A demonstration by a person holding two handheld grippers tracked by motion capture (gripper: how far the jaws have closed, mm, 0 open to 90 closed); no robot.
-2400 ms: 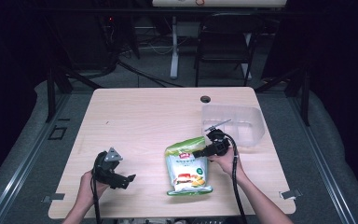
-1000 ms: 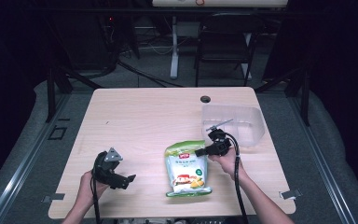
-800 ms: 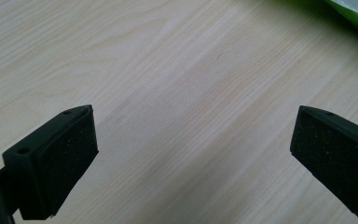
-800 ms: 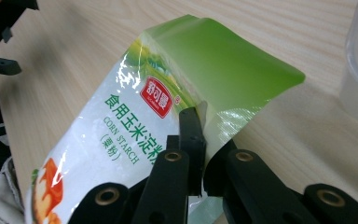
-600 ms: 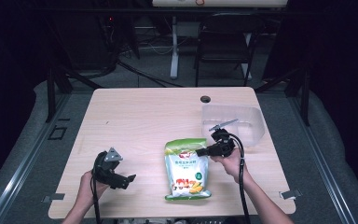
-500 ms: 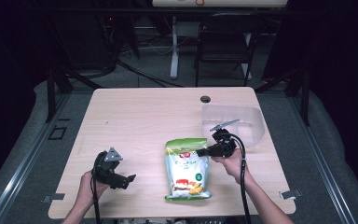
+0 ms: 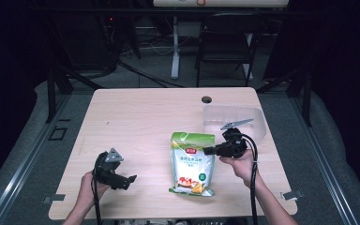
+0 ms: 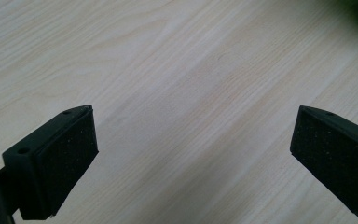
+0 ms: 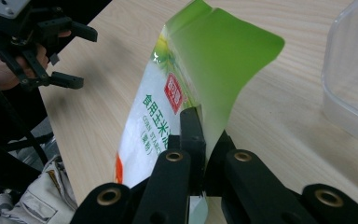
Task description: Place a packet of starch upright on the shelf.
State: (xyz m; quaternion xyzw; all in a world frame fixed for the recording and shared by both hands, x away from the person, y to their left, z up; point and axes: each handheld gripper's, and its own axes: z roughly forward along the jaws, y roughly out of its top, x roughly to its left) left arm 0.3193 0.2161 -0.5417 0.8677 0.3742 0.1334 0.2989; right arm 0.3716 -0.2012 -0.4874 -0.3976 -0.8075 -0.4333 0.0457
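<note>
- The step in hand looks like the lift of the bag of corn starch (image 7: 192, 161): the right gripper (image 7: 207, 151) has its jaws clamped on the bag's right edge near the top, and in the right gripper view the green-and-white bag (image 9: 191, 84) rises on edge between the two black jaws.
- The bag sits in the near middle of the table (image 7: 145, 117); its top end appears raised while its bottom end rests on or close to the wood.
- A clear plastic container (image 7: 255, 123) stands on the table just beyond the right gripper, open at the top, and seems the likely place for the bag.
- The left gripper (image 7: 127, 180) rests low at the near left of the table, well apart from the bag; the left gripper view shows its jaws spread wide over bare wood, holding nothing.
- The next move probably calls for raising the bag clear of the table, carrying it over the container's near wall, and keeping the pinch firm so the thin, slippery film does not slide out.
</note>
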